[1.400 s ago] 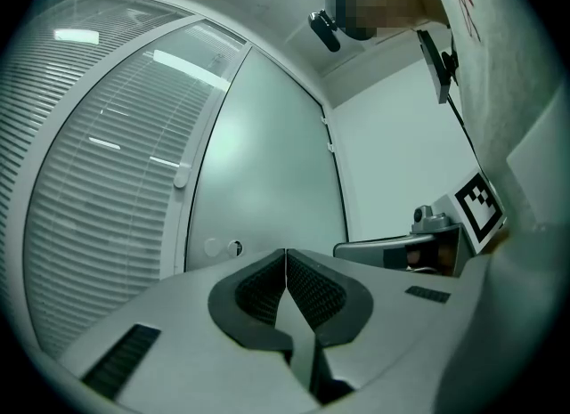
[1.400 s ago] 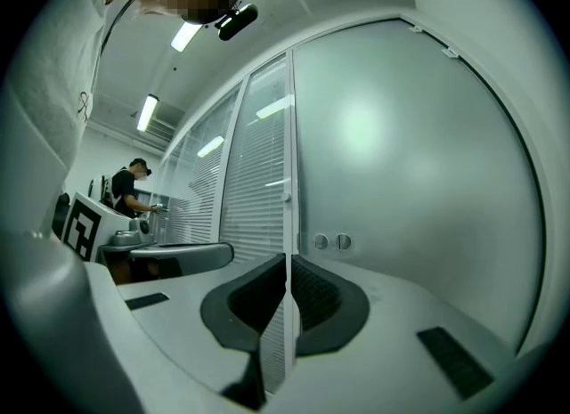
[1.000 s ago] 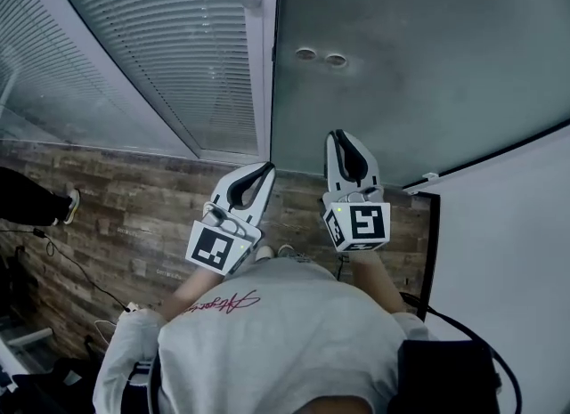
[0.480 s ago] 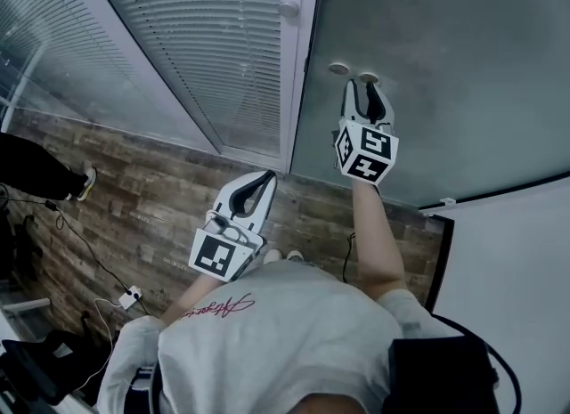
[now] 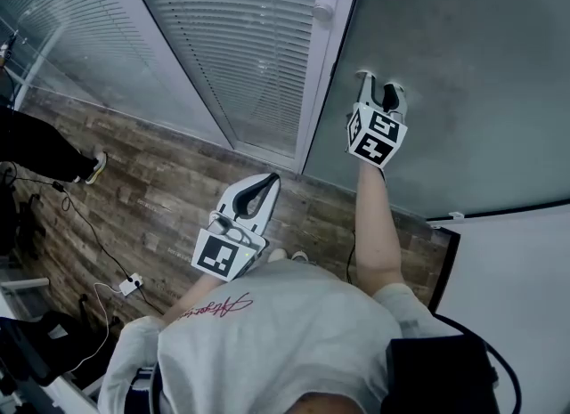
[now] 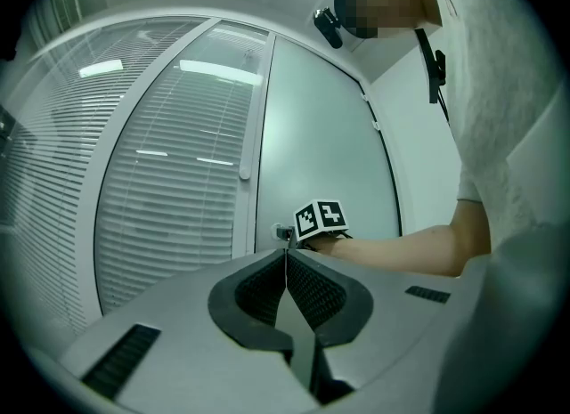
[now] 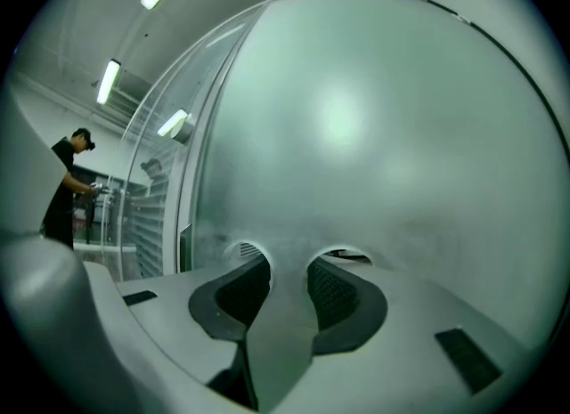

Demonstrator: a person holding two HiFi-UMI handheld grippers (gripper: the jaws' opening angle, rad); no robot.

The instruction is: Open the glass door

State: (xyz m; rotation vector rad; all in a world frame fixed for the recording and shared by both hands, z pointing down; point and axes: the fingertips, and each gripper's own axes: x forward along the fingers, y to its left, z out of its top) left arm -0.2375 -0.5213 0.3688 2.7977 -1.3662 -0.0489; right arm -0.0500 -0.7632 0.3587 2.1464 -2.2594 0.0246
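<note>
Opening: right gripper [image 5: 380,85] jaws spreading, nothing between, tips at round fittings [image 7: 343,255] near left edge of glass door [image 5: 463,65].
Left gripper [image 5: 267,181]: clenched, empty.
Risk: pads slip off smooth fittings, door won't budge.

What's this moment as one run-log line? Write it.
right hand-held gripper: at glass door, tips by two round fittings, jaws opening, nothing gripped | left hand-held gripper: shut, empty

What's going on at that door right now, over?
Right tongs opening, tips at frosted glass door, nothing between them. Left tongs shut, empty, held back. Nothing in the way.
</note>
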